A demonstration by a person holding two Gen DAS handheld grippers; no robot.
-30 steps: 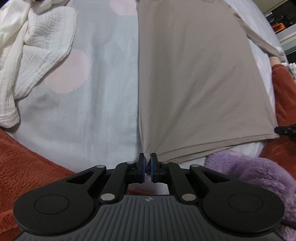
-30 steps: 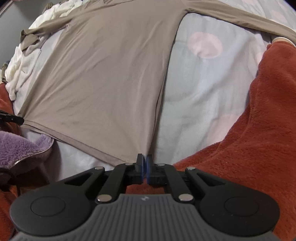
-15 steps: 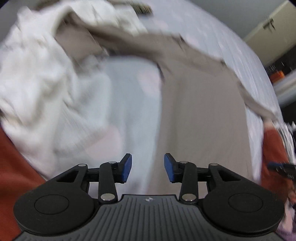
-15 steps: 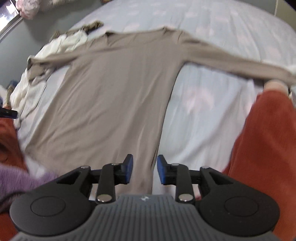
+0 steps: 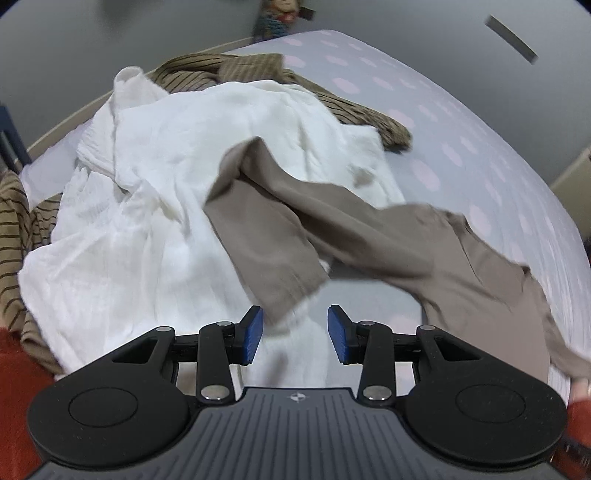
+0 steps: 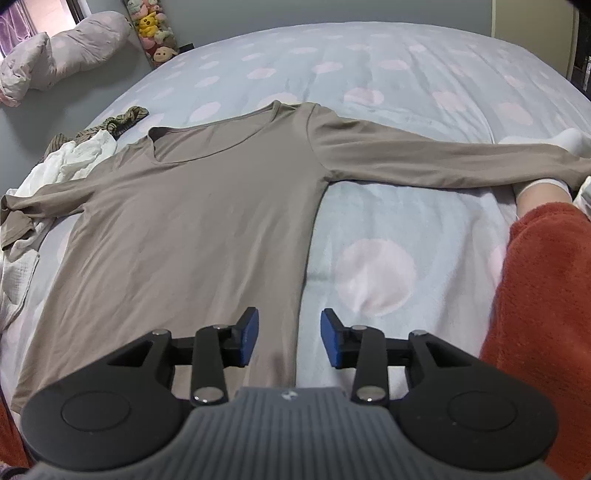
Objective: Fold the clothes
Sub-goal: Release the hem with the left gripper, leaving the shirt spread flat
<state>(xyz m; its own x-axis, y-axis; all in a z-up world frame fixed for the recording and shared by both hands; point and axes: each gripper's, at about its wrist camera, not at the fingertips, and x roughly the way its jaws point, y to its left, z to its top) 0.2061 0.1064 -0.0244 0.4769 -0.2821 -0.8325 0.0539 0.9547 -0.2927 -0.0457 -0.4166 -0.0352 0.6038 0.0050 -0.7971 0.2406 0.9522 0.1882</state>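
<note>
A taupe long-sleeve shirt point(image 6: 207, 221) lies flat and face up on the bed, sleeves spread to both sides. My right gripper point(image 6: 290, 338) is open and empty above the shirt's right side seam near the hem. In the left wrist view the shirt's left sleeve point(image 5: 280, 236) lies crumpled over a white garment point(image 5: 155, 206). My left gripper point(image 5: 295, 334) is open and empty, just short of the sleeve's cuff end.
A brown striped garment point(image 5: 236, 70) lies behind the white one, and it also shows in the right wrist view point(image 6: 125, 118). The bed sheet point(image 6: 373, 266) is pale blue with pink dots. An orange fleece point(image 6: 543, 295) lies at the right. Plush toys point(image 6: 155, 29) stand at the wall.
Both grippers let go of the shirt's hem corners and opened. The left one swung up to the crumpled left sleeve; the right one rose back above the shirt's right side.
</note>
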